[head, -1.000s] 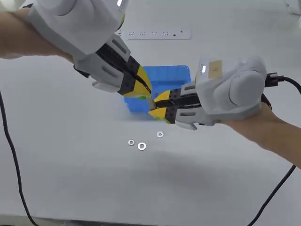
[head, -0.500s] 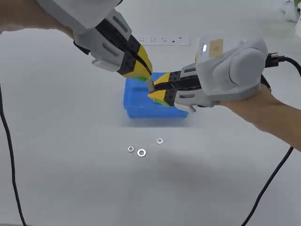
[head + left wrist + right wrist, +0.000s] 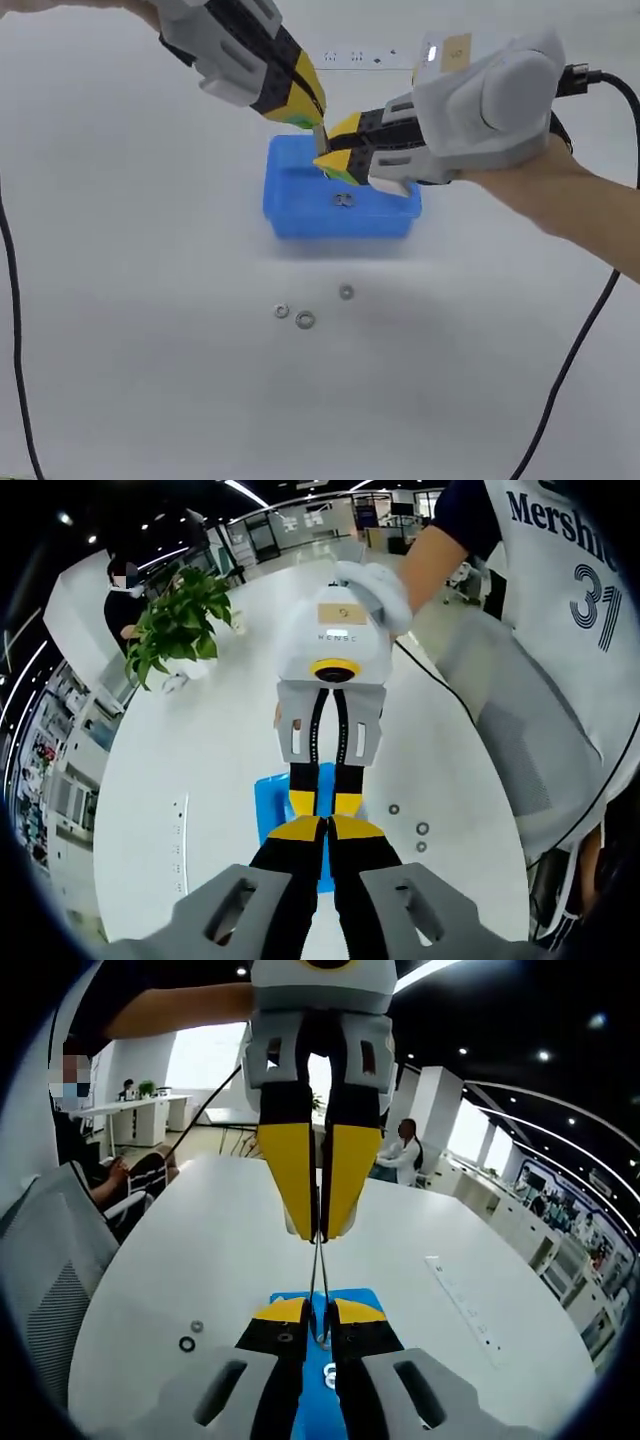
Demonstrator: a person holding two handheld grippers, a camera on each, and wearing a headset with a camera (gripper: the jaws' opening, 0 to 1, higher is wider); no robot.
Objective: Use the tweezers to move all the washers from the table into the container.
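Head view: left gripper (image 3: 313,120) and right gripper (image 3: 326,160) meet tip to tip, both pinching the tweezers (image 3: 319,138) straight above the container (image 3: 290,215). That probably lets drops land by the dropped washers (image 3: 344,200) below, while three loose washers (image 3: 305,319) lie beyond on the table (image 3: 150,350). Left gripper view: own jaws pressed together, container just past them. Right gripper view: own jaws closed on the tweezers' legs, the left's clamping the top, probably one steadying, one squeezing.

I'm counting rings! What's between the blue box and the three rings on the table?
Nothing: in the head view, the table is bare between the blue container and the three washers.
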